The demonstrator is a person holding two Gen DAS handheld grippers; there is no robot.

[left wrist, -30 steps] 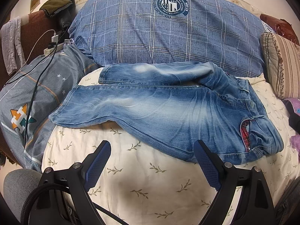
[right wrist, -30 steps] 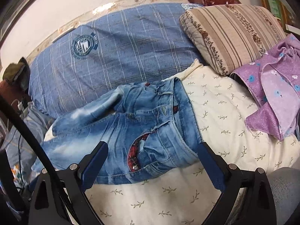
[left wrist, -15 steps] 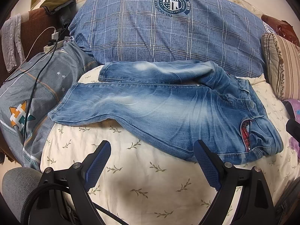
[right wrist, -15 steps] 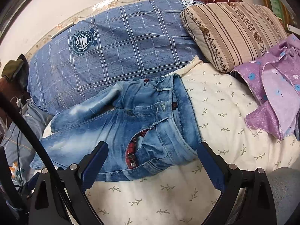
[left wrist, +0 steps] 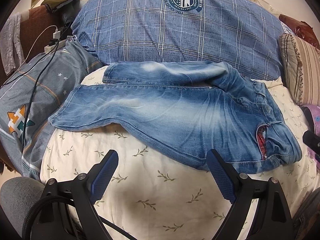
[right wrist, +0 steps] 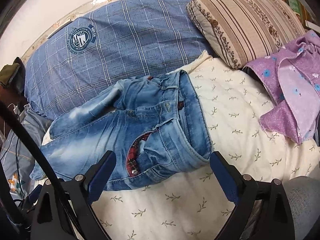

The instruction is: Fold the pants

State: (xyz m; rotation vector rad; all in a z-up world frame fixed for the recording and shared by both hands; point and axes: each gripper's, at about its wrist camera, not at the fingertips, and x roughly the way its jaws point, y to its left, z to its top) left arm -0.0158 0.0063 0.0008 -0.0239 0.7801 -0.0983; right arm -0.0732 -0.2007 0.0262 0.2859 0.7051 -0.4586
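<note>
- A pair of blue jeans [left wrist: 170, 116] lies flat on a cream bed sheet [left wrist: 152, 188] with small leaf shapes on it.
- The 2 legs lie side by side and point to the left in the left wrist view. The waist is on the right.
- The leg ends sit near a grey blanket [left wrist: 40, 92] with stars on it, at the left edge of the bed.
- The far leg touches a big blue checked pillow [left wrist: 180, 36] with a round badge.
- At the waist the jeans are open a bit, and a red checked lining [right wrist: 134, 156] shows inside.
- The left claw [left wrist: 162, 156] is wide open. It holds nothing. Its 2 blue pads [left wrist: 104, 172] hang over the sheet, just in front of the near leg. The right-side pad is right at the edge of the jeans.
- The right claw [right wrist: 162, 158] is wide open too, and it holds nothing. It hangs over the waist end of the jeans. The left-side pad [right wrist: 100, 176] is over the blue cloth, and the other pad is over the sheet just past the waistband.
- A striped tan pillow [right wrist: 246, 24] leans beside the blue one, on the right.
- A purple cloth [right wrist: 294, 92] with blue flowers lies on the sheet to the right, apart from the jeans.
- A black cable [left wrist: 38, 80] runs across the grey blanket.
</note>
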